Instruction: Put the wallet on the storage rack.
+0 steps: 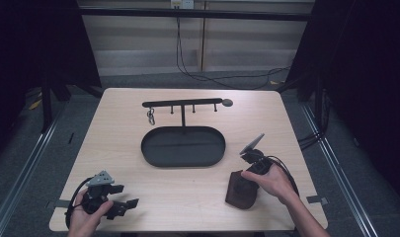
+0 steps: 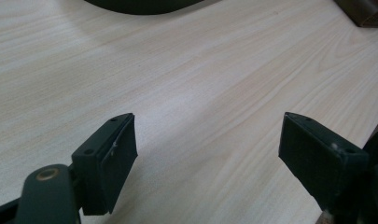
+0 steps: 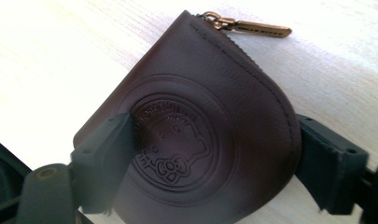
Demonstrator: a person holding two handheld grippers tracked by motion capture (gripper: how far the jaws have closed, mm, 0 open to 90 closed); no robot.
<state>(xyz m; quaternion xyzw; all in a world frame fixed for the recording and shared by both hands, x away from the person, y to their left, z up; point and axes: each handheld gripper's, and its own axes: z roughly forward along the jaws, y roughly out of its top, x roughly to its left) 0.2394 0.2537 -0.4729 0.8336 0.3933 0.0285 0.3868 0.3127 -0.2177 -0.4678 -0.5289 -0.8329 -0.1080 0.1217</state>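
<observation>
A dark brown leather pouch [image 1: 242, 190] lies flat on the table at the right, near the front edge. The right gripper view shows its embossed round emblem [image 3: 177, 140] and a brass zipper pull [image 3: 256, 28]. My right gripper [image 1: 247, 178] points down at the pouch [image 3: 214, 84] with its jaws wide; one finger [image 3: 107, 154] lies over the pouch's face, the other [image 3: 326, 163] stands at its curved edge. I see no pad pressing in. My left gripper [image 1: 128, 195] rests at the front left, open, with bare wood between its fingers [image 2: 107, 158].
A black oval tray [image 1: 148, 153] sits mid-table, and behind it stands a black rack [image 1: 182, 103] with pegs. A small metal clip [image 1: 151, 117] hangs from the left peg. Bare wood lies between the two grippers. The tray's edge [image 2: 140, 5] shows far ahead of the left gripper.
</observation>
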